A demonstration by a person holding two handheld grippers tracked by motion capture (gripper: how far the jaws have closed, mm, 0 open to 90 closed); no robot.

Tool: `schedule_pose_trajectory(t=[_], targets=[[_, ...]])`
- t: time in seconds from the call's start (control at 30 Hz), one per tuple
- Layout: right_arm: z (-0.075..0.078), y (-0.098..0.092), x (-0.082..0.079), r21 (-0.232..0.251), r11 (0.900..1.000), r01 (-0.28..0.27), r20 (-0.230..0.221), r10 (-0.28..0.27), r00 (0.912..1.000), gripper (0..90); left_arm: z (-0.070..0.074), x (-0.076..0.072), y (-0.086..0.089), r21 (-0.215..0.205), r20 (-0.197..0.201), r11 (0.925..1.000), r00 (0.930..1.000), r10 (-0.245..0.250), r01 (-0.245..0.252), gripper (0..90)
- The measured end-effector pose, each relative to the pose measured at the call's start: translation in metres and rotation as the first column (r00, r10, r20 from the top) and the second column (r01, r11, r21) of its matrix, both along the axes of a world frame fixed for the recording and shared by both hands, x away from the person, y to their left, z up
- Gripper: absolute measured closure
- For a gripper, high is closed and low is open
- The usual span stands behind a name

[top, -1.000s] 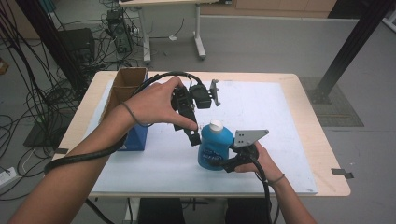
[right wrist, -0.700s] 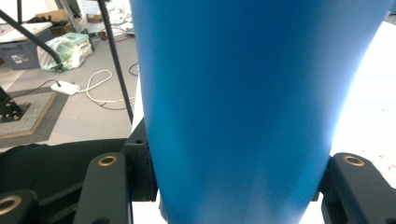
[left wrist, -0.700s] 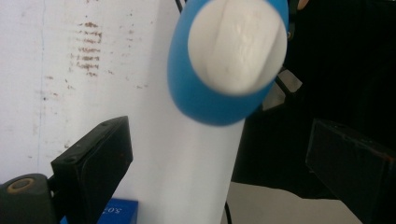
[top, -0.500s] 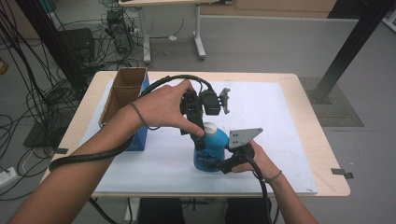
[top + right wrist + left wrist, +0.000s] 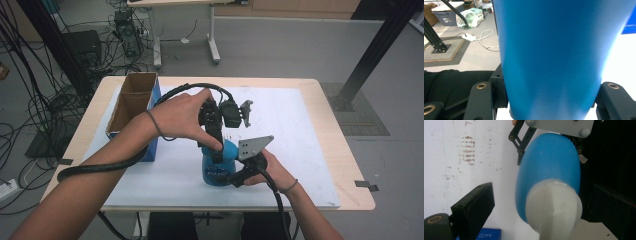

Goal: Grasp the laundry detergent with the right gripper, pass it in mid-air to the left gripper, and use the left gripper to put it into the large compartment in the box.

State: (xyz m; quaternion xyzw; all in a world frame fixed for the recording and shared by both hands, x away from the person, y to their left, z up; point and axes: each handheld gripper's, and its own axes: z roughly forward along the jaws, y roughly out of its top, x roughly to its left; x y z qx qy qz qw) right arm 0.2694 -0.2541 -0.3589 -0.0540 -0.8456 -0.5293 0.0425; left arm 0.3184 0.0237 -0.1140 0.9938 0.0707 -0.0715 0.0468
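Note:
A blue bottle with a white cap stands on the white mat near the table's front. My right gripper holds it low on its right side, jaws shut on the blue body. My left gripper points down over the bottle's top. In the left gripper view its two black jaws stand apart on either side of the cap with a gap on each side, so my left gripper is open. From the high view the cap is hidden behind the left gripper.
An open cardboard box with blue sides stands at the table's left. The white mat covers most of the wooden table. Cables trail from both grippers toward the person. Stands and cables fill the floor beyond.
The left gripper has come over the bottle's top and now straddles the cap. The right gripper has drawn the bottle a little left and toward the person.

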Motion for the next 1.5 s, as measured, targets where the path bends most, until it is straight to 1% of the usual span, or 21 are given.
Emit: schedule_pose_trajectory(t=[0.2, 0.63, 0.87, 1.5], targets=[[-0.0008, 0.0019, -0.0001, 0.001, 1.000, -0.004, 0.000, 0.004, 1.0000, 40.8, -0.0009, 0.0002, -0.0019, 0.009, 0.000, 1.0000, 1.0000, -0.003, 0.003, 7.2], [-0.0012, 0.0011, -0.0006, 0.001, 1.000, 0.002, -0.003, -0.002, 1.0000, 40.8, -0.0008, 0.0013, 0.0012, -0.001, 0.001, 1.0000, 1.0000, 0.004, -0.004, 7.7], [-0.0025, -0.0003, -0.0015, 0.002, 1.000, 0.010, -0.008, -0.010, 0.9999, 40.8, -0.0030, 0.0038, 0.0017, 0.001, -0.010, 1.0000, 0.9999, 0.008, -0.008, 8.7], [-0.0026, 0.0004, -0.0005, 0.002, 1.000, 0.010, -0.007, -0.010, 0.9999, 40.7, -0.0013, 0.0030, 0.0013, -0.003, -0.008, 1.0000, 1.0000, -0.001, 0.001, 9.0]])
